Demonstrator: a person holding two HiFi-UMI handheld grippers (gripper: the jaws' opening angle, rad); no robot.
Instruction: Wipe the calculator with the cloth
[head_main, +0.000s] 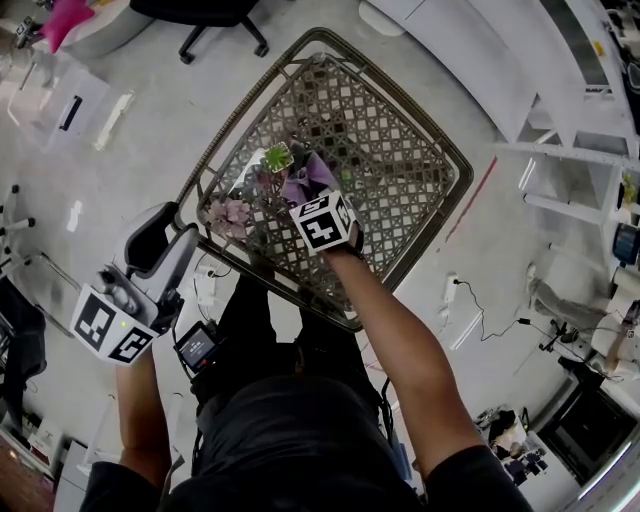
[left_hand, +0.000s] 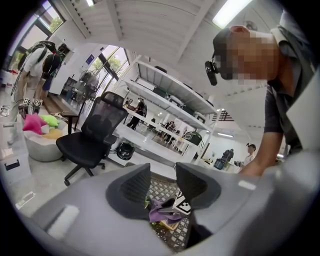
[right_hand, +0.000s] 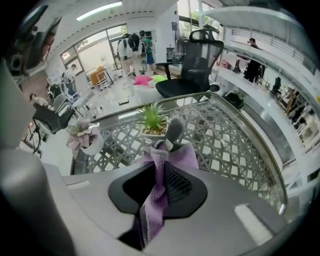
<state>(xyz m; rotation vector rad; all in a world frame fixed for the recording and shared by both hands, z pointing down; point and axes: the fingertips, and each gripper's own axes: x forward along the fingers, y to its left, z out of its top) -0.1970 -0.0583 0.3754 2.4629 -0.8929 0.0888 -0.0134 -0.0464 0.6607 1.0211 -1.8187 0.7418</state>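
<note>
Right claw (right_hand: 159, 176): jaws closed on the purple cloth (right_hand: 156, 192). A narrow band of it is pinched between the pads, and the rest spreads out beyond the tips. The claw points steeply down over the near-centre of the metal lattice surface (head_main: 400, 150), with the cloth bunched just under and ahead of it.

Calculator: cannot be told apart in any view. The cloth and the right claw cover that part of the surface.

Just beyond the cloth stands a small green potted plant (head_main: 277, 157). A pot of pale pink flowers (head_main: 230, 215) stands to its left, near the surface's edge. The two pots are apart from each other.

Left claw (left_hand: 162, 172): jaws apart, nothing between them. It is held near level, off the surface's near-left edge and over the floor, and is aimed towards the cloth and the right claw.

Surroundings: a black office chair (left_hand: 92, 135) stands on the floor beyond the surface, with white shelving (left_hand: 165, 100) behind it.
</note>
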